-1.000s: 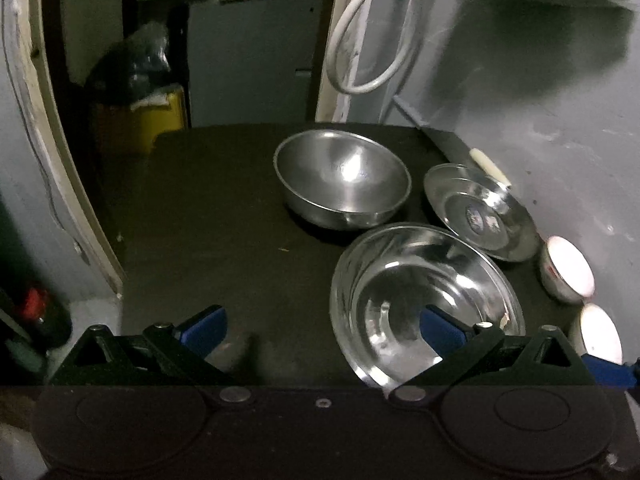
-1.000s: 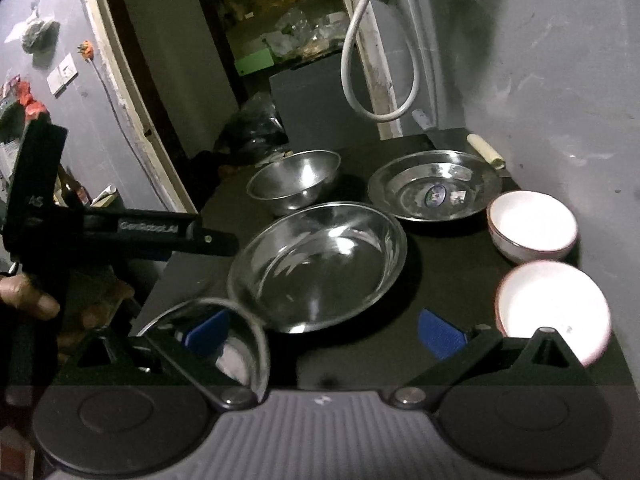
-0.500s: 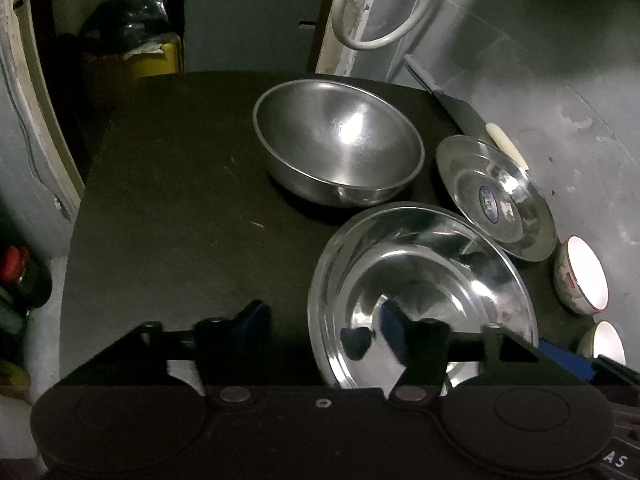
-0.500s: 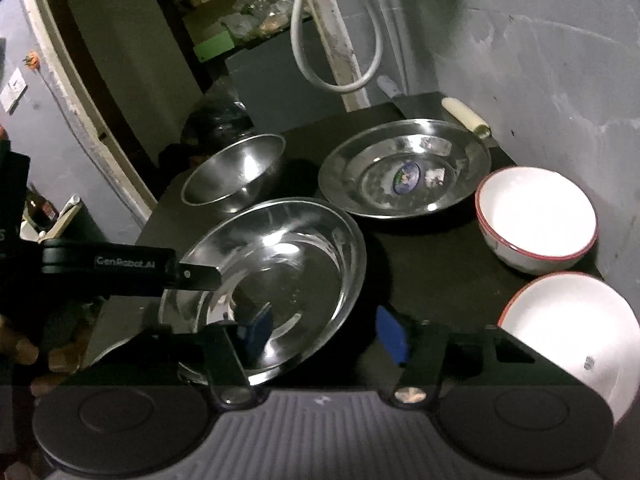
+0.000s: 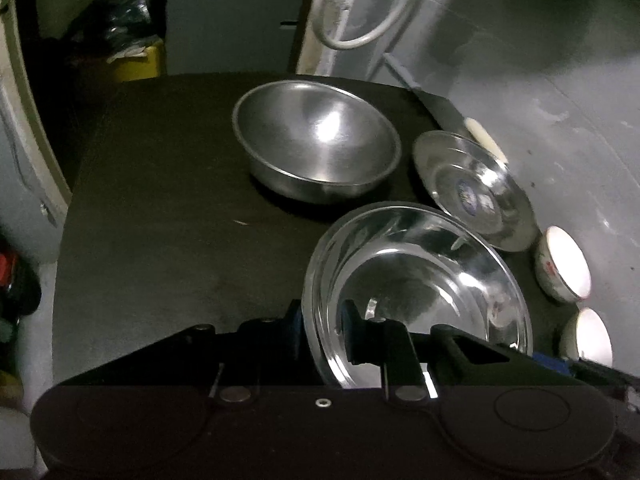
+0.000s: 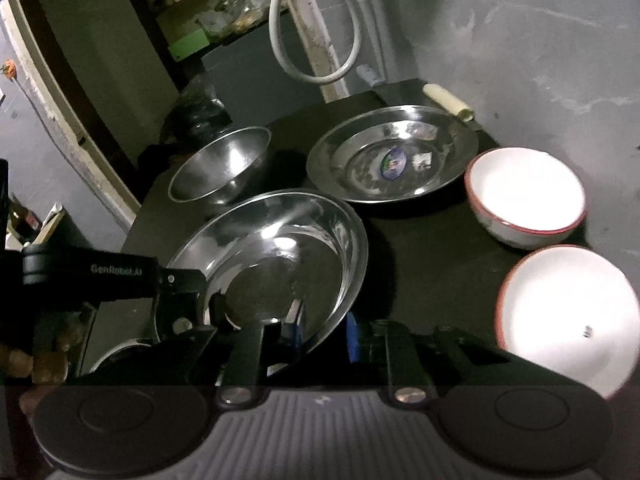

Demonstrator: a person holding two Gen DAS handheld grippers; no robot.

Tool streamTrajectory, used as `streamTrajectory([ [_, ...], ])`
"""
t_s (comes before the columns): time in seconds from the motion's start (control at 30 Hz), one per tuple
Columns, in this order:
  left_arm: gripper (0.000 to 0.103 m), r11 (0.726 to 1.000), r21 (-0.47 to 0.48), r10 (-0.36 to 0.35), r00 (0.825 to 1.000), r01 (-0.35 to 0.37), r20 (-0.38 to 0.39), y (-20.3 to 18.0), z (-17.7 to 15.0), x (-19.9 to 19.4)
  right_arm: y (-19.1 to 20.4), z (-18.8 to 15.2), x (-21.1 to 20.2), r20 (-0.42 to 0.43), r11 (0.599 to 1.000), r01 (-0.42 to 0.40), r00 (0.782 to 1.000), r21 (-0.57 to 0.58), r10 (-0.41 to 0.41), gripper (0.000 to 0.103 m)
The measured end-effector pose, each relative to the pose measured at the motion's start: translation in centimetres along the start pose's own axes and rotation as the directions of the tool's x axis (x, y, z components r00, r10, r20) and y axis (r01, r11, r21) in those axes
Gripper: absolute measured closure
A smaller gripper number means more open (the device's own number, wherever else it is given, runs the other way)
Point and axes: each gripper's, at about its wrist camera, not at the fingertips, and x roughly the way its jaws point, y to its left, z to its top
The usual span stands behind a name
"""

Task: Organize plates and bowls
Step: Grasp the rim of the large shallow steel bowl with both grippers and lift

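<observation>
Two fingers of the left gripper (image 5: 320, 330) pinch the near-left rim of a shiny steel plate (image 5: 420, 288) on the dark table (image 5: 160, 220); a second ago they stood spread wide. Farther off sits a deep steel bowl (image 5: 316, 144), and to the right a second steel plate (image 5: 472, 188) with a blue sticker, too blurred to read.

From the right wrist, the right gripper (image 6: 322, 332) clamps the same plate's (image 6: 280, 248) near edge, having closed from wide open. Two white, red-rimmed bowls (image 6: 528, 192) (image 6: 568, 316) sit at right. The left gripper's arm reads "GenRobot.AI".
</observation>
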Motion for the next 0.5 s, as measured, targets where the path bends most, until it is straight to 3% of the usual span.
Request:
streamTrajectory([
  [0.33, 0.082, 0.996, 0.082, -0.049, 0.997, 0.043, 0.068, -1.2, -1.7, -5.0, 0.9, -1.1, -4.7, 0.053, 0.999, 0.033, 0.998, 0.002, -0.033, 0.080],
  [0.5, 0.082, 0.993, 0.119, -0.015, 0.996, 0.005, 0.083, -0.7, -3.9, -7.9, 2.6, -2.4, -6.6, 0.056, 0.999, 0.015, 0.998, -0.029, -0.014, 0.080],
])
